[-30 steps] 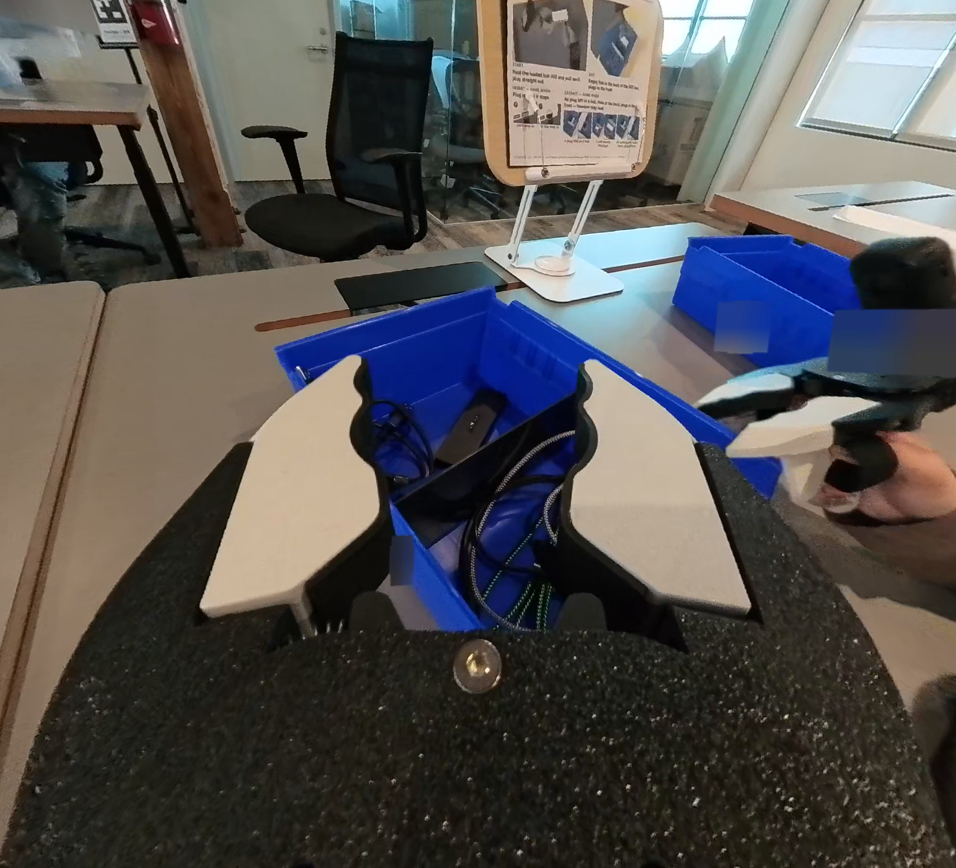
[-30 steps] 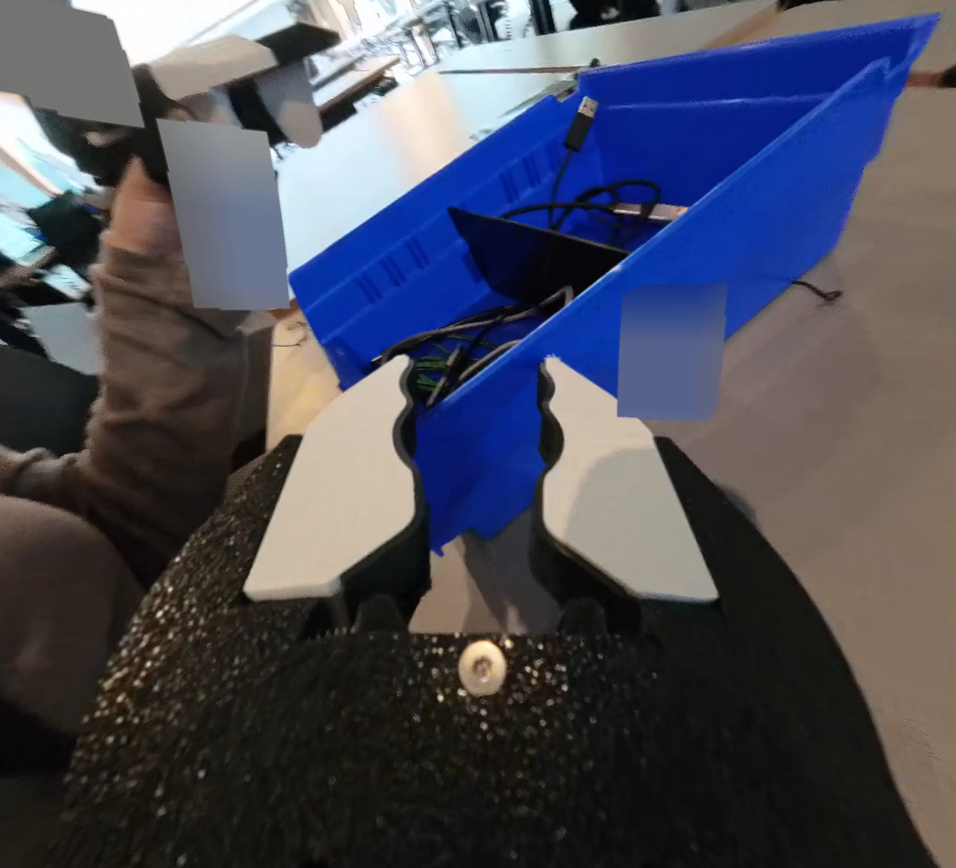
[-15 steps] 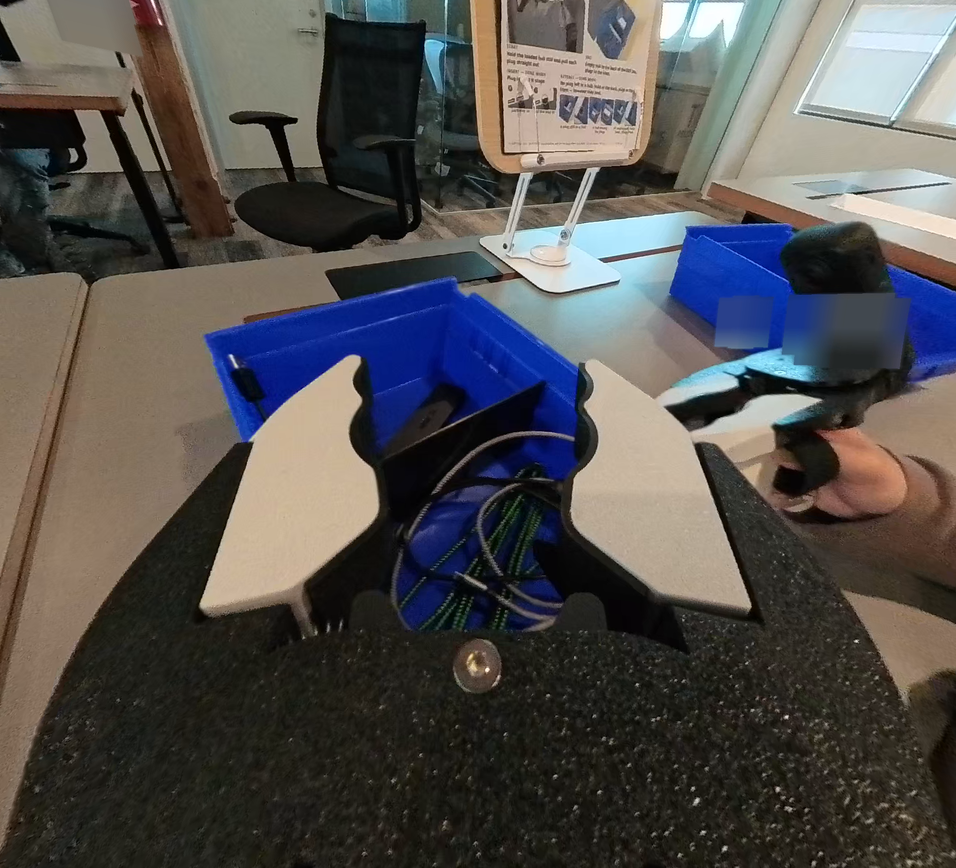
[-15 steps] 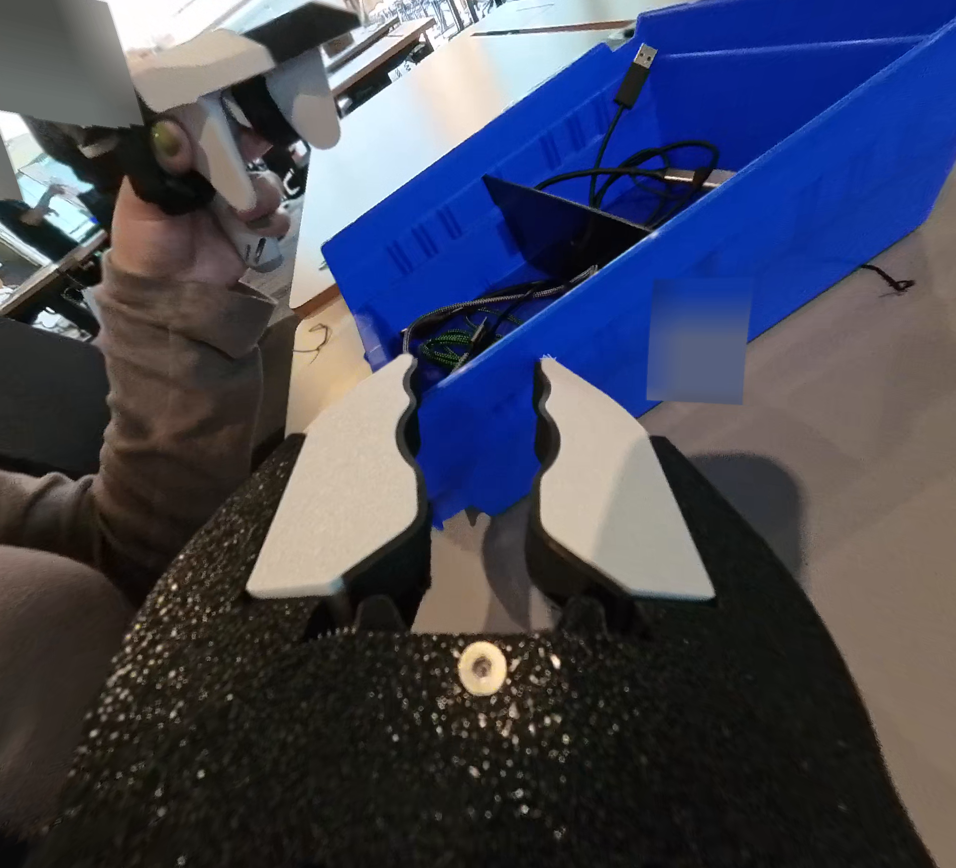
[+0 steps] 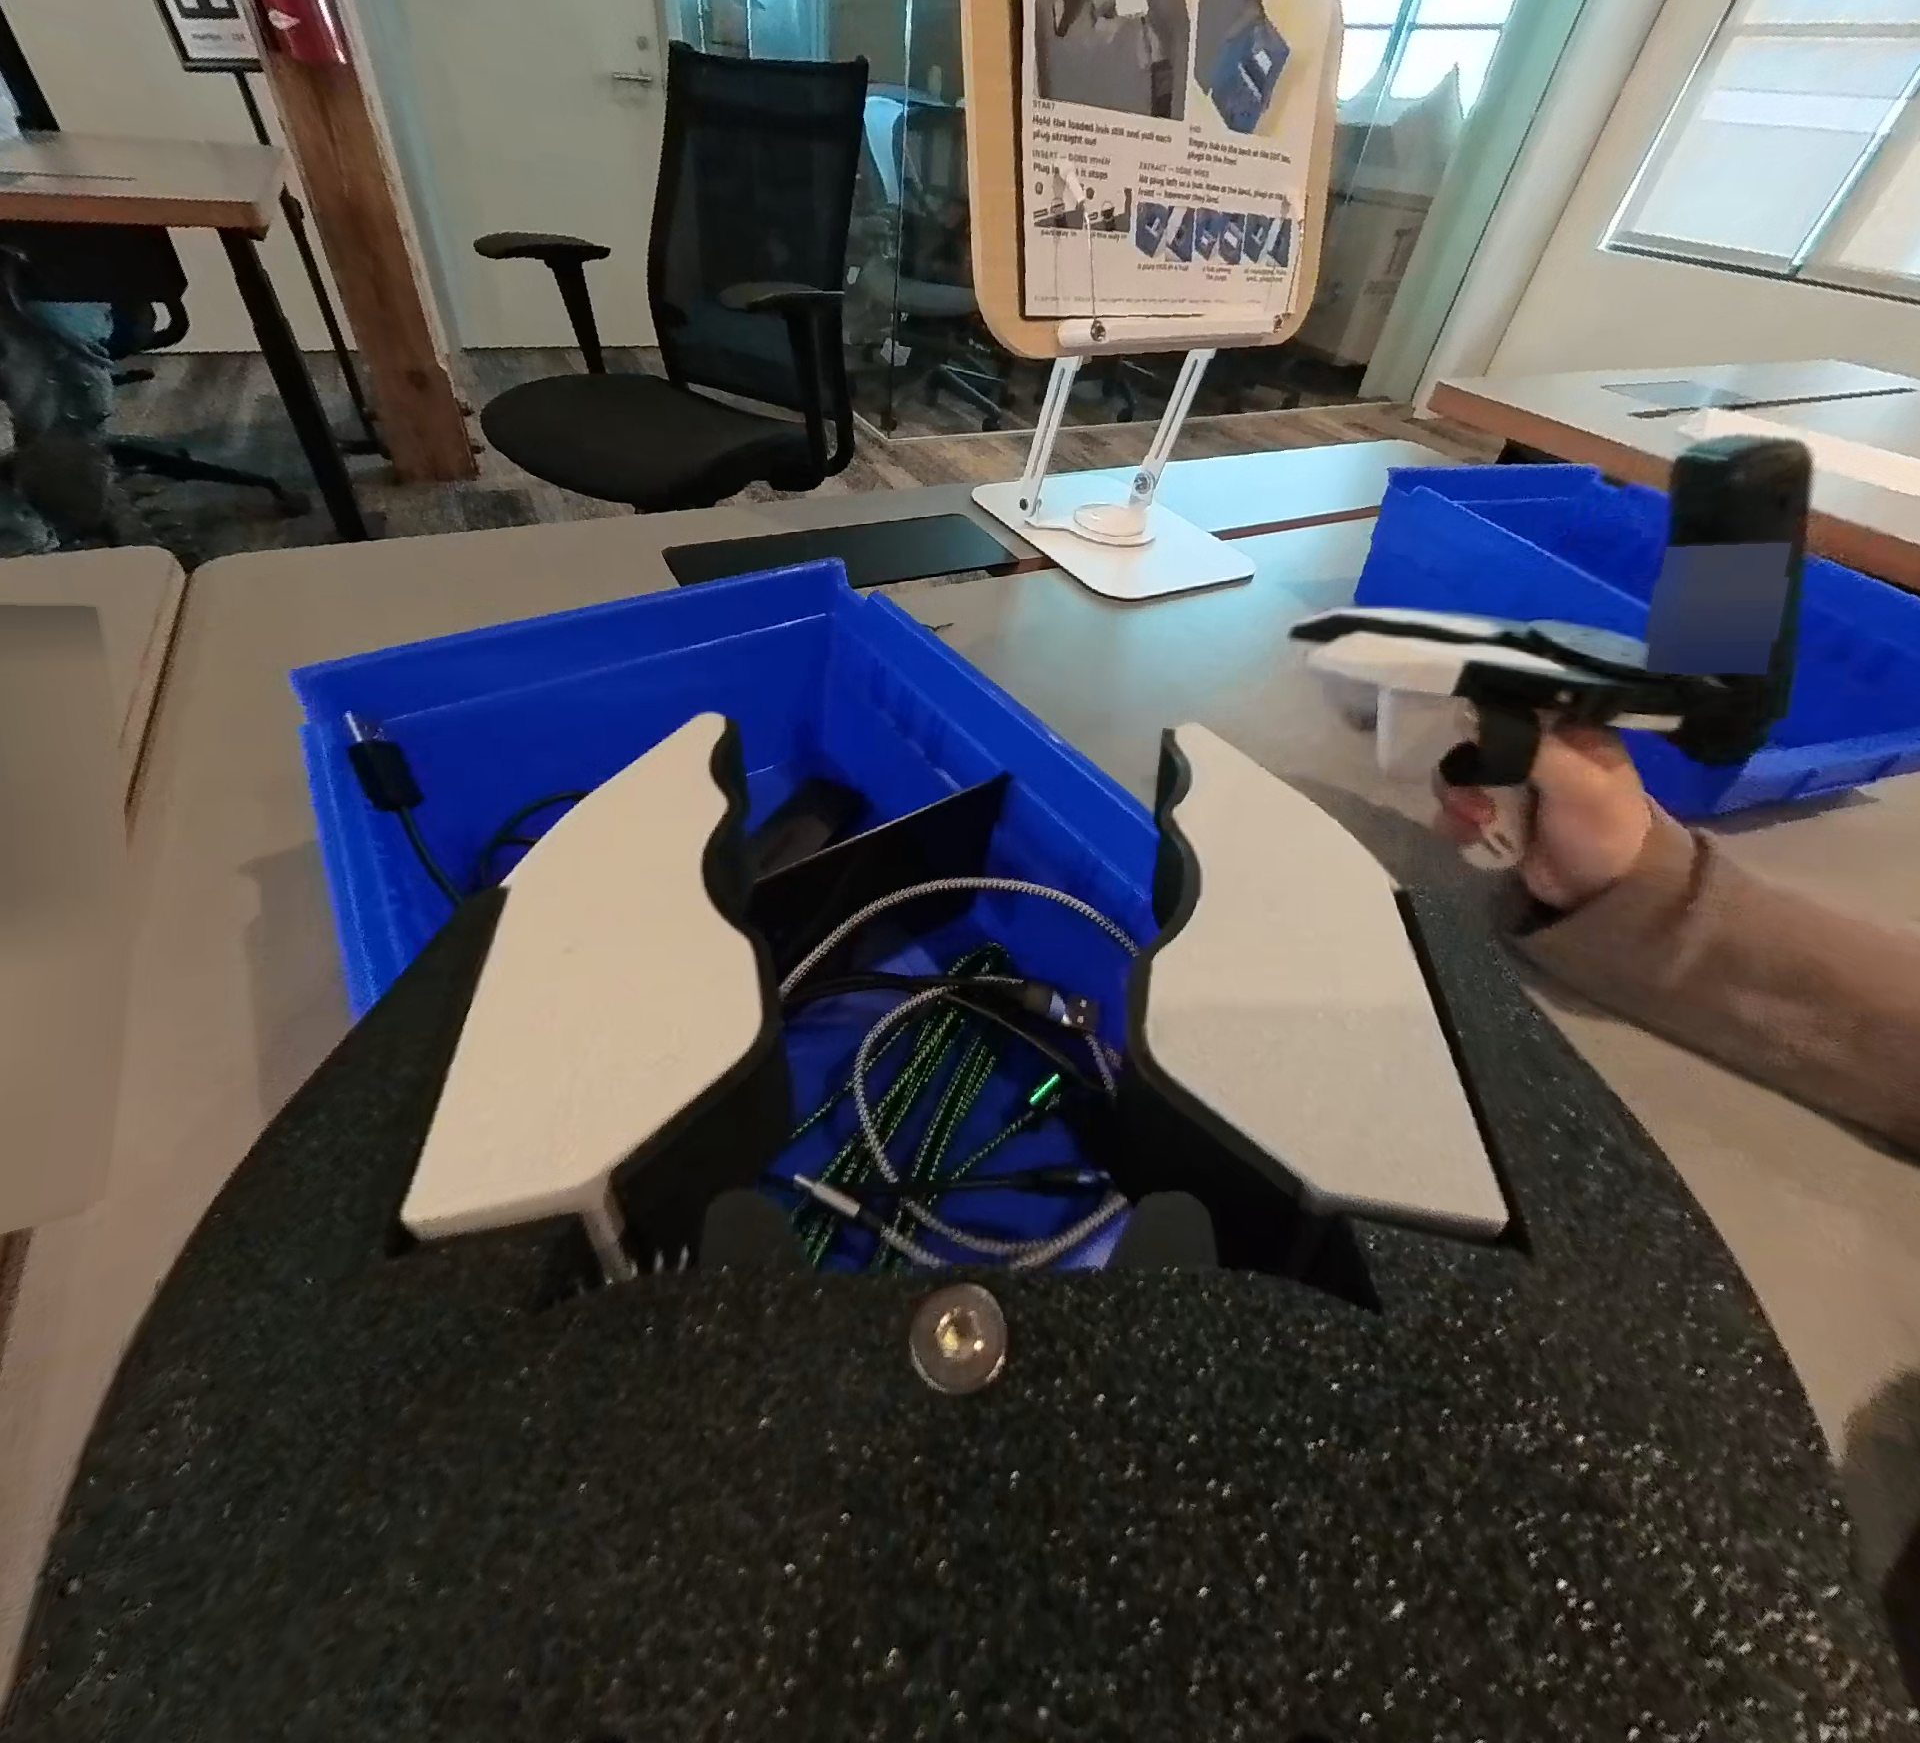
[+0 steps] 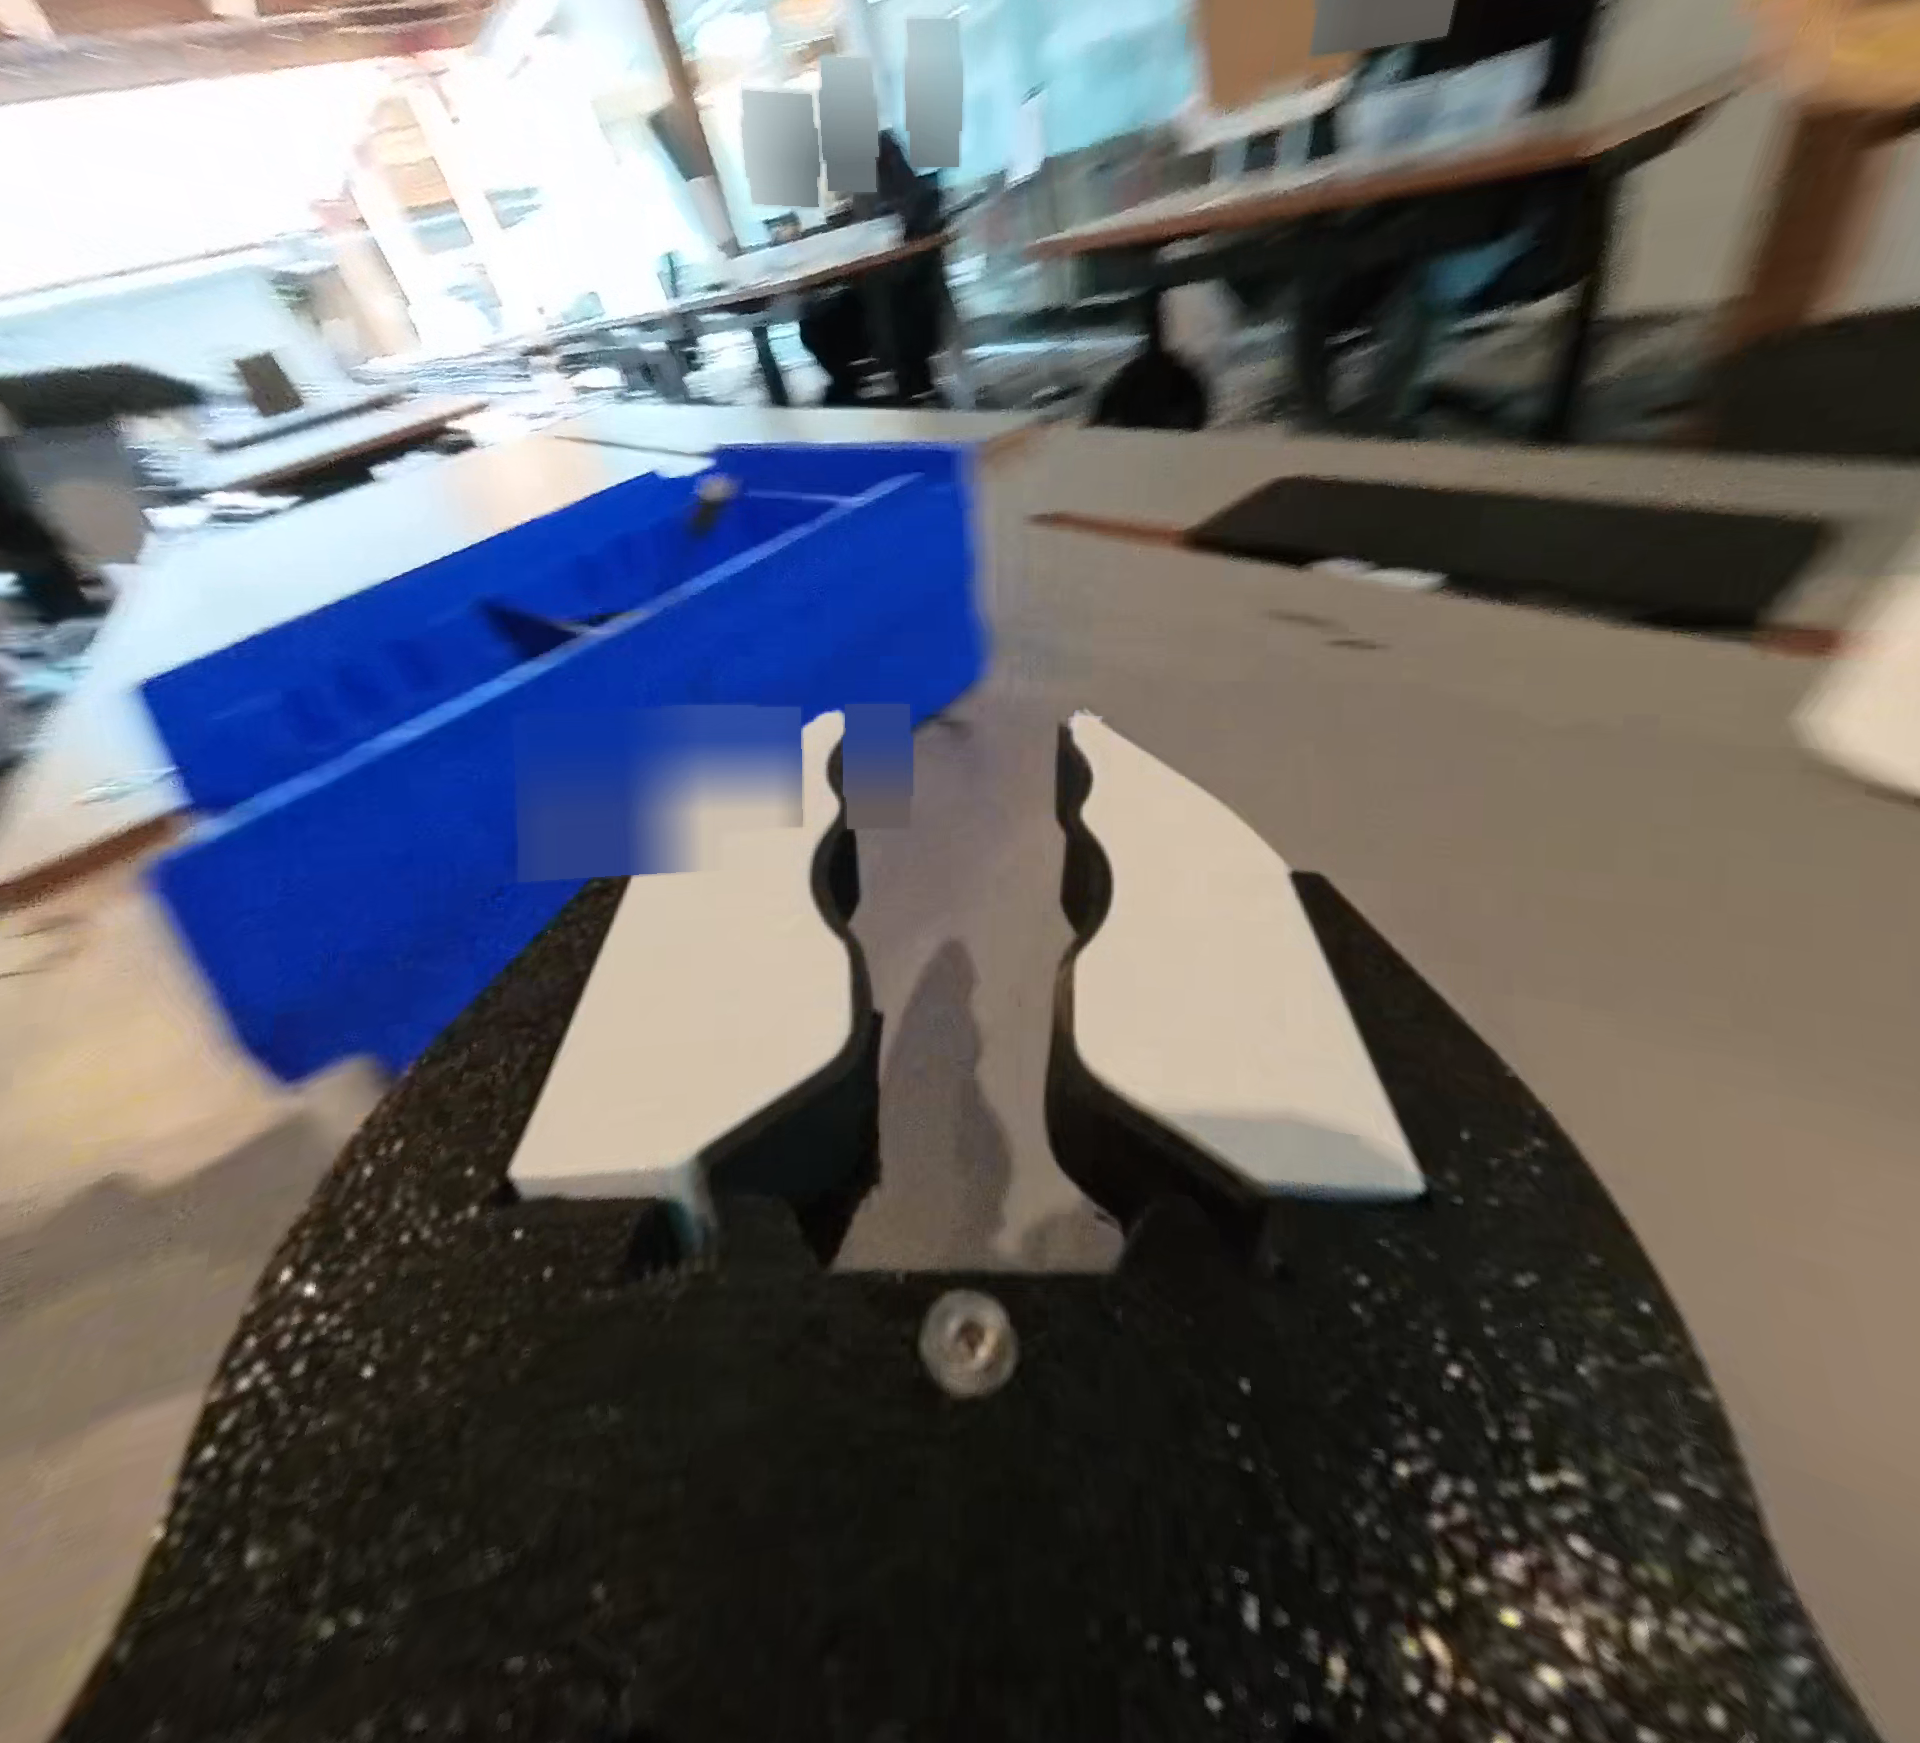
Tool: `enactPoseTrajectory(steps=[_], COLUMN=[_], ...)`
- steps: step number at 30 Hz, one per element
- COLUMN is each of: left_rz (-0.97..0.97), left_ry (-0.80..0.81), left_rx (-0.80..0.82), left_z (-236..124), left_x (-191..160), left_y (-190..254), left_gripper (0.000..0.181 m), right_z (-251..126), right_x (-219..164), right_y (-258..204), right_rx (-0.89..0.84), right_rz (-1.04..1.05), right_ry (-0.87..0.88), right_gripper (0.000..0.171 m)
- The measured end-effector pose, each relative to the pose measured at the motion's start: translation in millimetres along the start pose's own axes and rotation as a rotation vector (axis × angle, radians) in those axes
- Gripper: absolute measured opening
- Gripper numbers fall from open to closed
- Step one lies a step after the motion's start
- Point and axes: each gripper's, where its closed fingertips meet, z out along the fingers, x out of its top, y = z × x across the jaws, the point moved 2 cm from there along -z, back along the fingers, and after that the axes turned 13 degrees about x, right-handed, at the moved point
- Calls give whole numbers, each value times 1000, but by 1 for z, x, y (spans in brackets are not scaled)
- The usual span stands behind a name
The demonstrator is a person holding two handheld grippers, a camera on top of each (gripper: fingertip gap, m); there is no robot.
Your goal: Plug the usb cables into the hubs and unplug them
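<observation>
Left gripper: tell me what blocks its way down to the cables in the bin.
Nothing visible does. The left gripper is open above the blue bin, with the loose cables lying uncovered in the near compartment, in front of the black divider.

The left claw [image 5: 951, 852] hangs with its jaws spread wide, gripping nothing; the right claw [image 5: 1340, 654] sits level to its right, held in a bare hand [image 5: 1558, 820] with a brown sleeve [image 5: 1745, 976] behind; its jaws stand parted.
</observation>
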Motion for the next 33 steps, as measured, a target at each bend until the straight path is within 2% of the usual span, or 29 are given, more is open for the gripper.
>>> enactPoseTrajectory(steps=[3, 6, 11, 14, 18, 23, 26, 28, 31, 33], left_rz=[-3, 15, 39, 37, 18, -8, -27, -37, -56, -102], left_ry=[8, -8, -33, -37, -32, -14, 3, 20, 57, 109], left_rx=[-14, -23, -30, -30, -31, -8, 39, 65, 110, 174], left_z=[3, 7, 12, 13, 13, 12, 12, 13, 14, 12], left_x=[1, -2, -7, -8, -8, -6, -4, -3, 0, 5], left_y=[5, 11, 17, 16, 13, 7, -1, -5, -12, -21], left_gripper=[76, 76, 76, 76, 76, 74, 73, 73, 81, 99], right_z=[-47, -76, -102, -116, -125, -106, -78, -58, -29, -12], right_x=[8, 7, 1, 1, -5, 2, 7, 8, 9, 12], right_y=[48, 74, 100, 108, 113, 83, 48, 25, 4, -1], right_rx=[-182, -250, -396, -489, -523, -402, -235, -106, 24, 45], right_rz=[-79, -138, -366, -531, -677, -614, -474, -373, -259, -215], right_ry=[-14, -68, -242, -313, -423, -267, -80, 34, 152, 213], right_gripper=[20, 20, 15, 0, 0, 0, 12, 26, 60, 86])
